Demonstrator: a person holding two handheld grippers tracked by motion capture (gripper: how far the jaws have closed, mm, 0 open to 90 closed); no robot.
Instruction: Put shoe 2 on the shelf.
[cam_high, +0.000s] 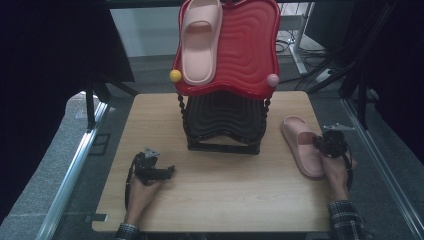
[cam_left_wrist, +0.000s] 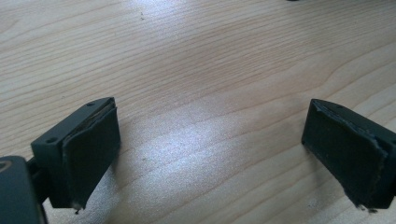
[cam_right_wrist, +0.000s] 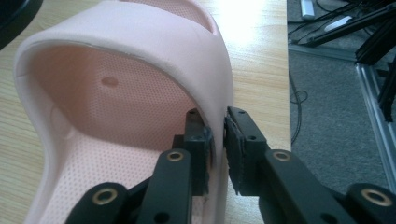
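Note:
A pink slipper (cam_high: 300, 142) lies on the right side of the wooden table (cam_high: 225, 195). My right gripper (cam_high: 325, 145) is at its right edge. In the right gripper view the gripper (cam_right_wrist: 217, 140) is shut on the side wall of the slipper (cam_right_wrist: 130, 70), just under its strap, one jaw inside and one outside. A matching pink slipper (cam_high: 201, 40) lies on the left half of the red top tray (cam_high: 250, 50). My left gripper (cam_high: 167, 171) rests low over the table at the front left. It (cam_left_wrist: 210, 154) is open with only bare wood between its pads.
The red tray tops a two-tier stand with a black lower tray (cam_high: 225, 115) at the table's middle back. A yellow ball (cam_high: 175, 75) and a pink ball (cam_high: 272, 80) cap its front posts. The table's right edge lies close beside the slipper; cables lie on the floor beyond.

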